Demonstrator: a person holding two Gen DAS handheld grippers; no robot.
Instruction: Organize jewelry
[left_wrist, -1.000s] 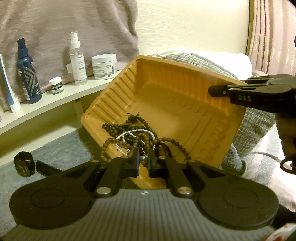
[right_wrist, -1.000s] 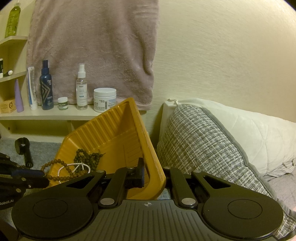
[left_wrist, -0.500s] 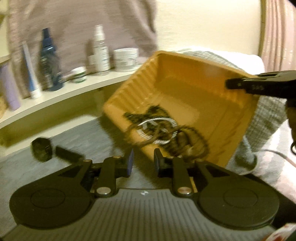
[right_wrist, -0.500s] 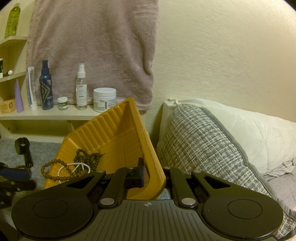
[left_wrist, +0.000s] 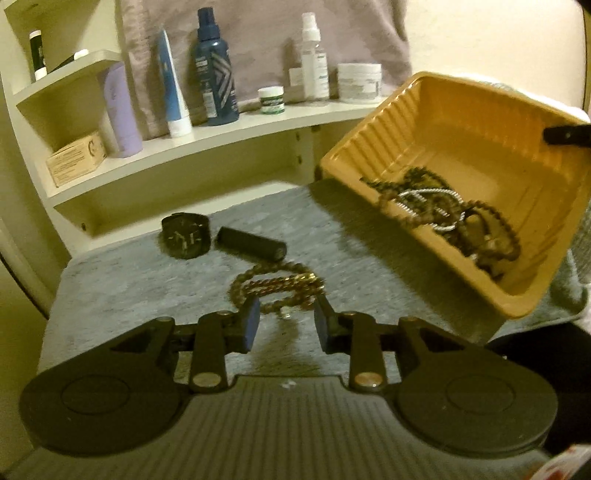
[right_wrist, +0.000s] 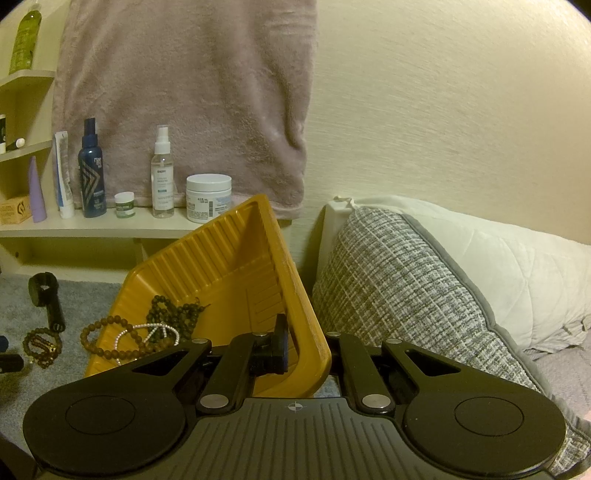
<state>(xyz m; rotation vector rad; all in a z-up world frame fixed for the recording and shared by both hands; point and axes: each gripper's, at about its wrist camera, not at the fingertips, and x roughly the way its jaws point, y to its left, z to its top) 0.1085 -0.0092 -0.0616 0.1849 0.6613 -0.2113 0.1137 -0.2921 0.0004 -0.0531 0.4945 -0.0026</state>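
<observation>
Left wrist view: left gripper (left_wrist: 283, 320) parted, jaws just been opening, nothing pinched, brown bead bracelet (left_wrist: 275, 286) lying on grey mat (left_wrist: 122, 280) just past the tips. Right gripper (right_wrist: 306, 349) clamped tight on rim of tilted yellow tray (right_wrist: 229, 258), bead strands (right_wrist: 147, 332) heaped inside.

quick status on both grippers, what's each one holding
left gripper: open, jaws just opening, brown bead bracelet released on grey cloth.
right gripper: shut on tilted orange plastic tray rim.
</observation>
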